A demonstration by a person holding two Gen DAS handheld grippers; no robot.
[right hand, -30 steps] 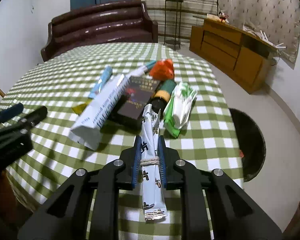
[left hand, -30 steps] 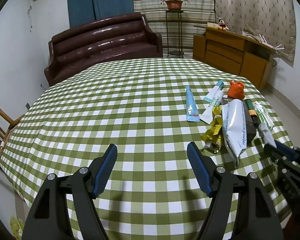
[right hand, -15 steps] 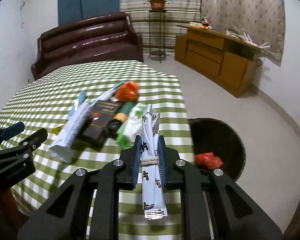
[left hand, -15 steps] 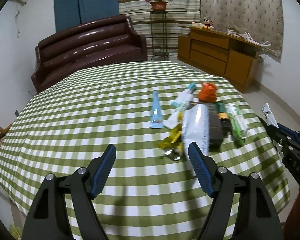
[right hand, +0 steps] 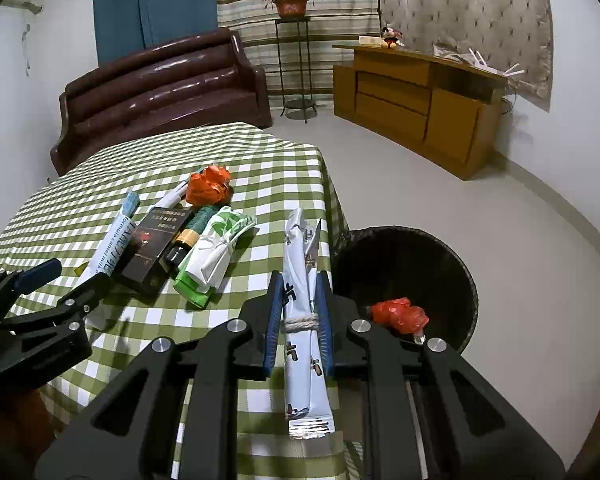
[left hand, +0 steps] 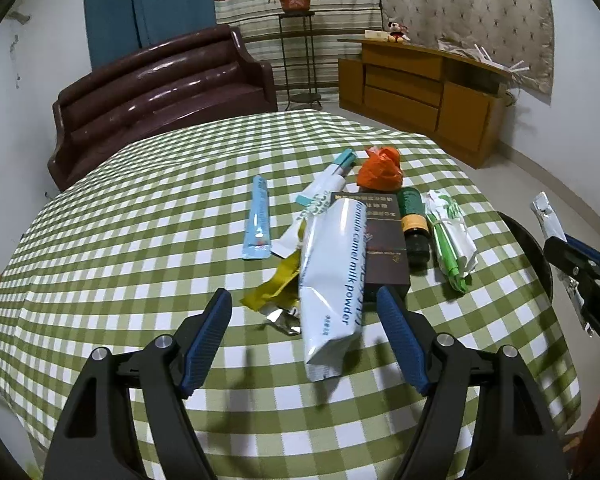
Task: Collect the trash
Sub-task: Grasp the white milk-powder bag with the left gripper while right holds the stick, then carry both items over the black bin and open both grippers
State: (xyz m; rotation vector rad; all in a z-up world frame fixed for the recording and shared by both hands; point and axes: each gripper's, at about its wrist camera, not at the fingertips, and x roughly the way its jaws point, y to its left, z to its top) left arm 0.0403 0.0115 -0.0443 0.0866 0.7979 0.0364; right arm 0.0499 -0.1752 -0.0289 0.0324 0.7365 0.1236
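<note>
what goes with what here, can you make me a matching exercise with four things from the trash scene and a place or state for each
Things:
1. white sachet bundle
2. red crumpled wrapper
3. milk powder pouch
4. left gripper

Places or states:
A. lying on the checked tablecloth
B. open, nothing between its pads
C. inside the black bin
D. clamped in the right gripper

Pairs: 1-D, 2-C, 3-A, 4-B
</note>
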